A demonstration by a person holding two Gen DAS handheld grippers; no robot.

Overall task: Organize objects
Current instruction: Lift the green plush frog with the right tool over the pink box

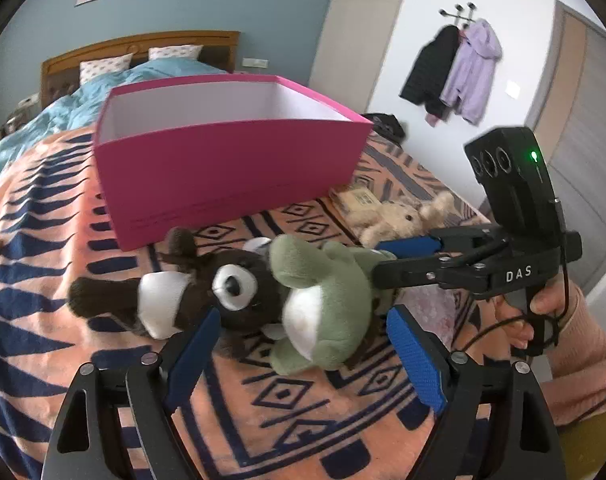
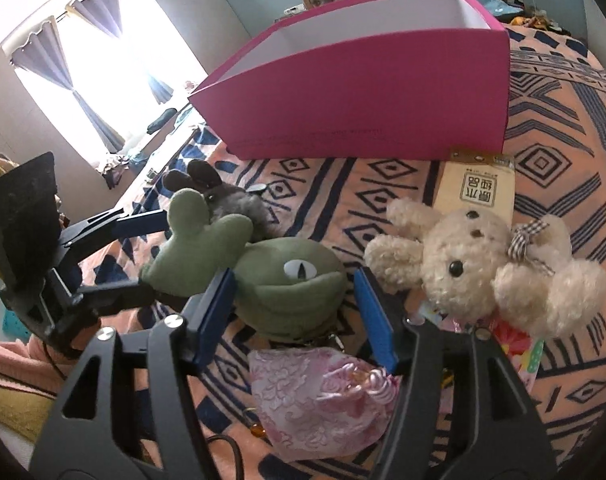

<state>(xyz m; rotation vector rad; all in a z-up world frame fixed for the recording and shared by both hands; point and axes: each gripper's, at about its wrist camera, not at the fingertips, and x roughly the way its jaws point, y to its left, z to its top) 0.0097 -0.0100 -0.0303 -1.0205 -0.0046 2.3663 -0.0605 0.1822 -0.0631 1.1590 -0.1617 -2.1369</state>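
Note:
A green plush toy (image 1: 327, 300) lies on the patterned bedspread against a brown plush toy (image 1: 223, 288) with big white eyes. My left gripper (image 1: 303, 344) stands open around both; its right pad (image 1: 415, 360) is clear of the green one. My right gripper (image 1: 383, 258) comes in from the right at the green toy's far end. In the right wrist view my right gripper (image 2: 291, 304) is open astride the green plush toy (image 2: 291, 280), with a small gap at the right pad (image 2: 375, 320). My left gripper (image 2: 155, 256) straddles its limb. An open pink box (image 1: 223, 168) stands behind.
A cream teddy bear (image 2: 475, 268) lies right of the green toy, with a tan card pack (image 2: 479, 184) behind it near the pink box (image 2: 363, 92). A pink satin pouch (image 2: 315, 392) sits under my right gripper. A person's hand (image 1: 543, 304) holds the right gripper.

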